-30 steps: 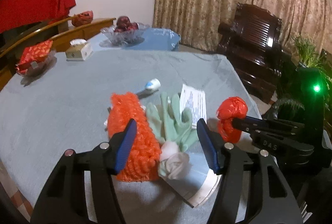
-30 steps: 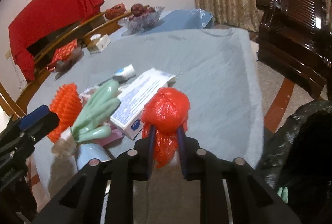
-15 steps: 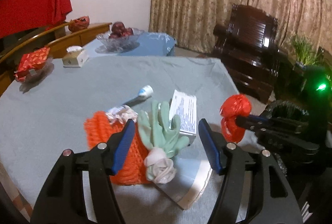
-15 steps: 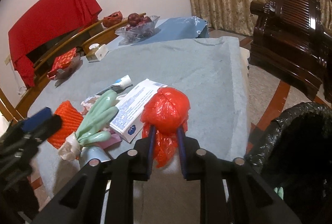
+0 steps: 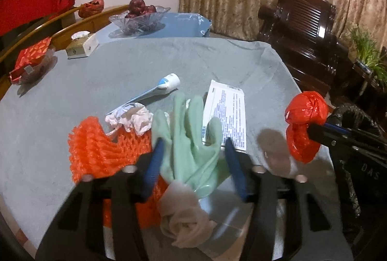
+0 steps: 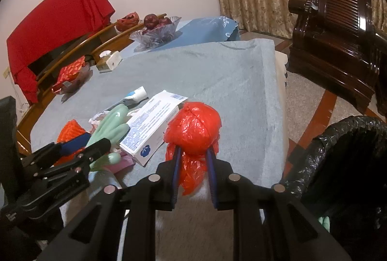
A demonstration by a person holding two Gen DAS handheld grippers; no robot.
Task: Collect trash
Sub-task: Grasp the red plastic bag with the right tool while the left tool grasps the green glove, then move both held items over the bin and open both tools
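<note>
A pale green glove (image 5: pixel 186 130) lies on the grey tablecloth (image 5: pixel 145 62), overlapping an orange foam net (image 5: pixel 101 147) and a white printed box (image 5: pixel 225 113). My left gripper (image 5: pixel 193 140) straddles the glove's palm and its jaws are closing; the pads stand at the glove's edges without clearly pressing. My right gripper (image 6: pixel 193 151) is shut on a knotted red plastic bag (image 6: pixel 193 130), held above the table's near right edge. A toothpaste tube (image 5: pixel 159 89) and crumpled tissue (image 5: pixel 133 118) lie behind the glove. A bin lined with a black bag (image 6: pixel 350 152) stands on the floor at right.
At the table's far side are a glass fruit bowl (image 5: pixel 139 16), a tissue box (image 5: pixel 82 45) and a red foil packet (image 5: pixel 31 57). A dark wooden armchair (image 5: pixel 304 24) and a potted plant (image 5: pixel 367 53) stand to the right.
My left gripper has moved forward and down over the green glove, and its jaws have narrowed around it. The right gripper keeps still with the red bag.
</note>
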